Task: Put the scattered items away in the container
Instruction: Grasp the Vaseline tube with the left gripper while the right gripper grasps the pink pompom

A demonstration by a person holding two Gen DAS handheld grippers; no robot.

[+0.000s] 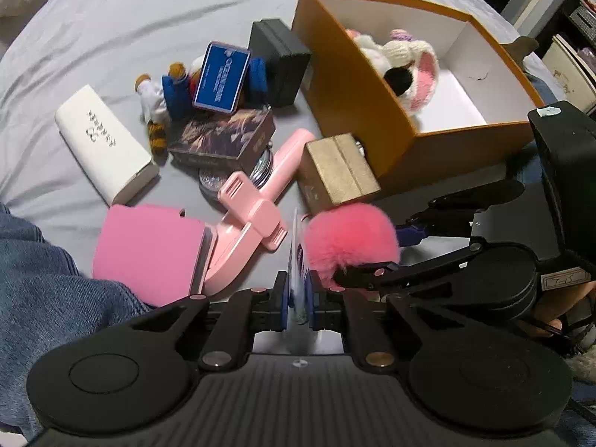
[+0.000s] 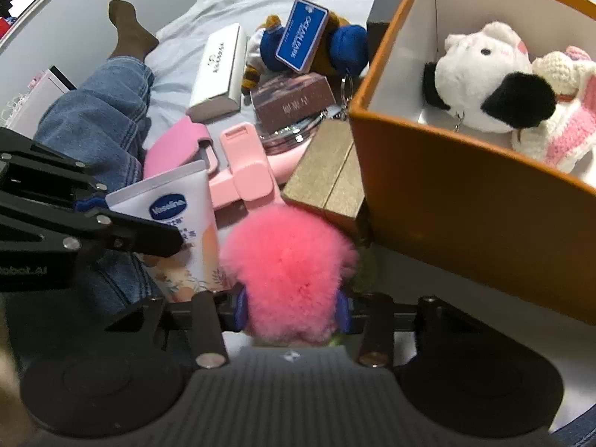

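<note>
Pink fur first: the fluffy pink pompom (image 2: 290, 272) is sitting between the blue pads of my right claw (image 2: 292, 313), which are pressing into its fur on both sides, jaws partly closed around it. It is lying just beside the near corner of the orange cardboard box (image 2: 465, 201).

White plastic next: the flat white Vaseline tube (image 2: 178, 223) is standing edge-on in my left claw (image 1: 298, 298), whose jaws are nearly shut and pinching it thin between the pads.

Orange box contents: a black-and-white plush dog (image 2: 488, 82) and a pink-and-white knitted toy (image 2: 558, 126) are resting inside, against the far wall.

Still lying out on the grey bedsheet (image 1: 111, 18), beyond both claws:
- a pale pink plastic handled gadget (image 1: 257, 205), near the pompom;
- a gold glittery box (image 1: 335, 171), touching the orange box's side;
- a dark printed carton (image 1: 223, 138);
- a blue card tin (image 1: 221, 78), leaning on a blue-clad plush bear (image 1: 175, 93);
- a long white box (image 1: 104, 141);
- a black box (image 1: 279, 59).
</note>
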